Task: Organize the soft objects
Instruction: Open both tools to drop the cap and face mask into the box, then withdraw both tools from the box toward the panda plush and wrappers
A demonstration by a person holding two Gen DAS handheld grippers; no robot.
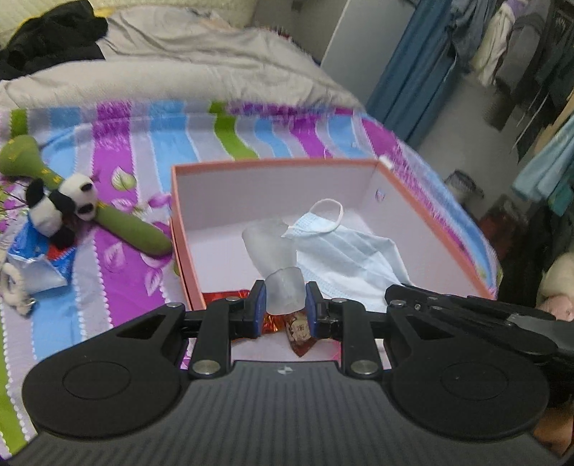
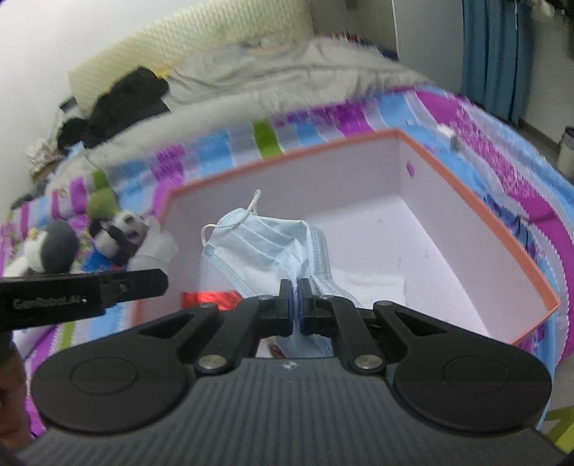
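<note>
My left gripper (image 1: 286, 290) is shut on a translucent white soft piece (image 1: 269, 247), held above the near part of an orange-rimmed box (image 1: 272, 162) with a white inside. My right gripper (image 2: 295, 285) is shut on a light blue face mask (image 2: 262, 240), which hangs crumpled over the box (image 2: 477, 215). In the left wrist view the mask (image 1: 351, 251) lies beside the white piece, with the right gripper (image 1: 398, 294) at its near edge. Red foil sweets (image 1: 297, 333) lie in the box's near corner. A panda plush (image 1: 61, 208) rests on a green bamboo toy (image 1: 136, 229) left of the box.
The box sits on a striped purple, blue and green sheet (image 1: 118, 272). A blue snack packet (image 1: 32, 251) and a penguin plush (image 2: 53, 247) lie left of the box. A grey blanket (image 1: 172, 68) and black clothes (image 1: 50, 32) lie behind. Hanging clothes (image 1: 531, 53) fill the right.
</note>
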